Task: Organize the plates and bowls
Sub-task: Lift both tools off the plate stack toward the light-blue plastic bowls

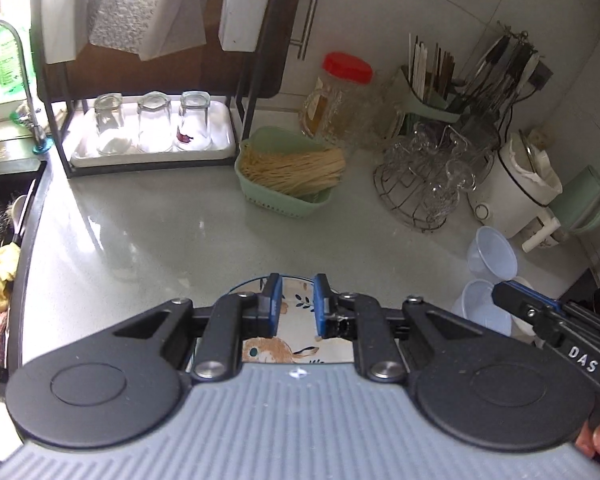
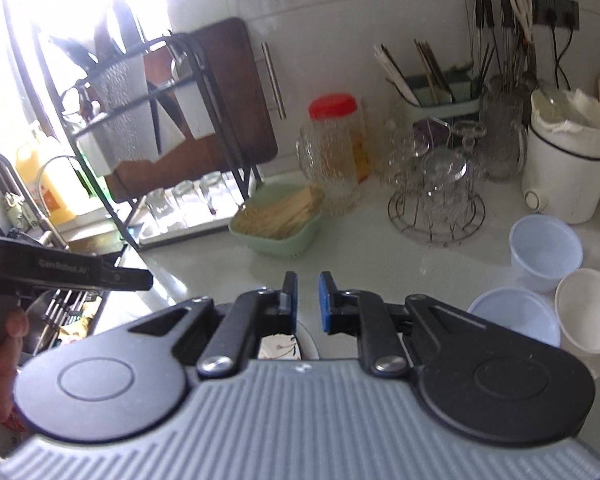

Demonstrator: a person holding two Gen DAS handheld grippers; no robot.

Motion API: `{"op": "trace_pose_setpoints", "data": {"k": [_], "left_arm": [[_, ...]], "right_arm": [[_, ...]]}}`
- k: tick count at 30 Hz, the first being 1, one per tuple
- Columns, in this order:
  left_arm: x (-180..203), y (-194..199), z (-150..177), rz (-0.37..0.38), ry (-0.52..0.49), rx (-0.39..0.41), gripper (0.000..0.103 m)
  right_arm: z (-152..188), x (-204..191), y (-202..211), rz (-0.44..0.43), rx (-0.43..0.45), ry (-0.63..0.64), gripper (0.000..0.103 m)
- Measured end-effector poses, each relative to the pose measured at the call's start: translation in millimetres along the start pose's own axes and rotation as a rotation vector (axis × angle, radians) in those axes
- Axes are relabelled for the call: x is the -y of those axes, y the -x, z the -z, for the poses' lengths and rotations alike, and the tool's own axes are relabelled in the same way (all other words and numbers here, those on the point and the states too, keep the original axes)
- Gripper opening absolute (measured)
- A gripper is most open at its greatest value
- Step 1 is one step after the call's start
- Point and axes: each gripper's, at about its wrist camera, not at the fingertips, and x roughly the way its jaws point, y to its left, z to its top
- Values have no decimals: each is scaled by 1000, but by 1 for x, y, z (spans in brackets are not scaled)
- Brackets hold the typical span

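Your left gripper (image 1: 296, 304) hangs right over the patterned plate (image 1: 296, 350), jaws a little apart with nothing between them, and the plate's far rim peeks out just past the blue pads (image 1: 321, 306). That plate, with its rabbit and leaf print, is your landmark: it sits on the grey counter (image 1: 160, 240) at the near edge, directly under both tools.

Your right gripper (image 2: 308, 300) is also parted and empty, hovering just to the right of the plate (image 2: 278, 346), with only a sliver of the print visible below its left finger.

To the right of the plate and close together sit the bowls: a pale blue plastic bowl (image 2: 516, 314) nearest, a taller blue plastic tub (image 2: 546, 252) behind it, and a white bowl (image 2: 588, 312) furthest right.

Handling, as I read it: the plate looks glazed ceramic, so stiff, fairly heavy, slick and chip-prone. Pinch it at the rim, one pad above and one below, and expect it to droop from a single-edge hold. The blue ones look like thin, light plastic that will flex, so grip a wall gently. The white bowl looks rigid, so take it over the lip.

The green basket of noodles (image 1: 292, 168) sits well beyond the plate, out of your way.
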Motion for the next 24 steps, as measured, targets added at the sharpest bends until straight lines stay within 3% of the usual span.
{"op": "trace_pose_setpoints", "data": {"k": [14,24], "left_arm": [[25,65,46,-90,-47,96,18],[19,75,62,-64,-58,65,19]], "right_arm": [[12,-5,64,-15,86,44,15],[21,-17,70,-14,101,18,15]]}}
